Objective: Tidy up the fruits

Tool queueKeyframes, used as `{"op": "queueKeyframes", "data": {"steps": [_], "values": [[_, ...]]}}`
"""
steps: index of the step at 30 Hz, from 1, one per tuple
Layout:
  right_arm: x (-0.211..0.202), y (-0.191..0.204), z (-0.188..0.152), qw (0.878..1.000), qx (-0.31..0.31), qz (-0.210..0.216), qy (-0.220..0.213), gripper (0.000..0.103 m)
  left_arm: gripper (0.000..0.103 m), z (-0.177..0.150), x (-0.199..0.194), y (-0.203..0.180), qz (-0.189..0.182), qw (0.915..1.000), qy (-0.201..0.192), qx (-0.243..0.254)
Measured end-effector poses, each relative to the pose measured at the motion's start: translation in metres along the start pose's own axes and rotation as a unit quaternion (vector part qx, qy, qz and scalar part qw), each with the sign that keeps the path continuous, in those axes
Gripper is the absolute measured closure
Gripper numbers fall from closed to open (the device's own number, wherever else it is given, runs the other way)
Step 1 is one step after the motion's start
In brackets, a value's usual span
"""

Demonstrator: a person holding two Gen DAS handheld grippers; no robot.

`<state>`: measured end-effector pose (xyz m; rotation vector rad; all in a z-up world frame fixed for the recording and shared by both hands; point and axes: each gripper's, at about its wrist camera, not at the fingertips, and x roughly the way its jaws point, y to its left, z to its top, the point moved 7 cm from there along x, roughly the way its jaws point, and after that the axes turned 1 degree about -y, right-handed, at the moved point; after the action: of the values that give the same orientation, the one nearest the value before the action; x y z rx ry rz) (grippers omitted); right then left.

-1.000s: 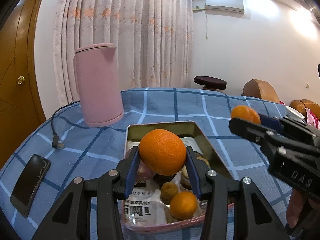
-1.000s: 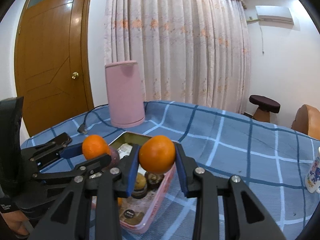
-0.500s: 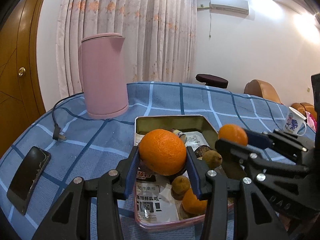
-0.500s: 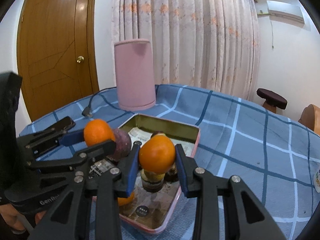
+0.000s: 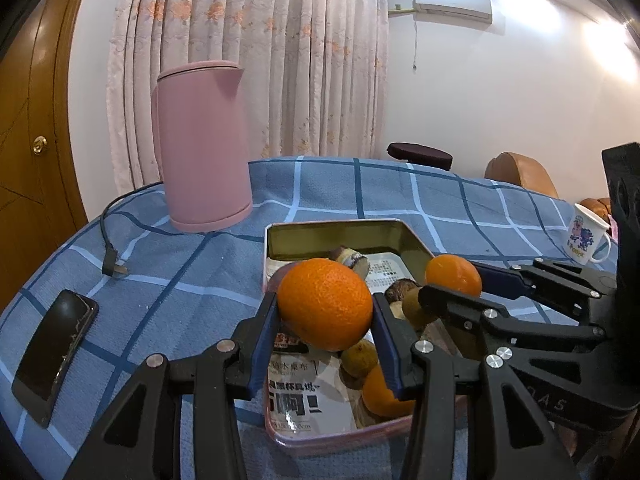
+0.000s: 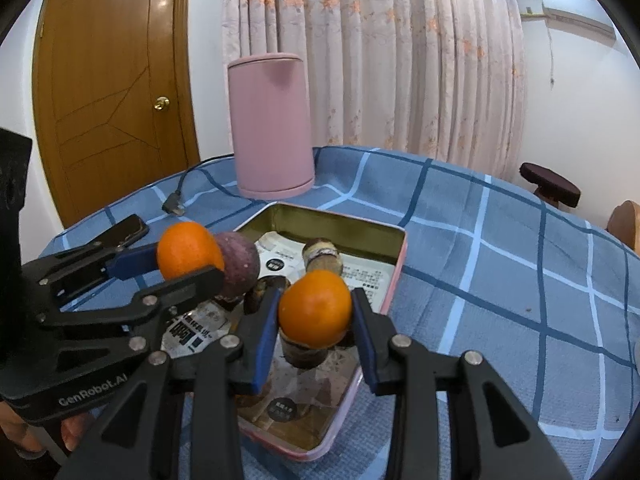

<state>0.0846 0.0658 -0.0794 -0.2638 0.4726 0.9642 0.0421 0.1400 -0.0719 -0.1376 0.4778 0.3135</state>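
- Blue checked cloth covers the worktop; floral curtains and a wooden door behind, pink kettle standing upright.
- Left view alone catches the mug and air conditioner; right view alone shows the purple fruit.
- Left tool clamps a large orange above the tin tray, its long axis running finger to finger.
- Right tool grips a smaller orange over the tray's middle.
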Motion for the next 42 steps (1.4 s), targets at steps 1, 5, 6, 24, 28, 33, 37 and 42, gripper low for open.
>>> {"op": "queueKeyframes", "data": {"steps": [1,5,6,24,28,33,37,42], "values": [[-0.001,0.001,-0.001,1.000,-0.002,0.004,0.000,0.064,0.055,-0.001,0.000,0.000,-0.002,1.0000,0.002,0.000],[-0.002,0.004,-0.004,1.000,-0.011,0.012,0.003,0.059,0.055,-0.006,0.000,0.002,0.000,0.9999,0.011,0.000],[-0.002,0.004,-0.005,1.000,-0.010,0.011,0.003,0.056,0.055,-0.007,0.000,0.002,0.001,0.9999,0.011,-0.001],[-0.054,-0.008,0.008,0.998,0.023,-0.007,-0.060,0.013,0.034,0.006,-0.032,-0.008,-0.006,0.9998,-0.019,0.008],[-0.069,-0.017,0.008,0.996,0.033,-0.028,-0.072,0.007,0.033,0.008,-0.035,-0.013,-0.007,0.9997,-0.022,0.012],[-0.083,-0.035,0.006,0.994,0.059,-0.045,-0.078,0.005,0.033,0.009,-0.037,-0.015,-0.006,0.9996,-0.024,0.013],[-0.086,-0.047,0.003,0.993,0.077,-0.054,-0.077,0.005,0.033,0.009,-0.040,-0.019,-0.006,0.9995,-0.025,0.018],[-0.088,-0.051,-0.001,0.992,0.084,-0.055,-0.077,0.004,0.033,0.009,-0.041,-0.023,-0.006,0.9994,-0.026,0.023]]}}
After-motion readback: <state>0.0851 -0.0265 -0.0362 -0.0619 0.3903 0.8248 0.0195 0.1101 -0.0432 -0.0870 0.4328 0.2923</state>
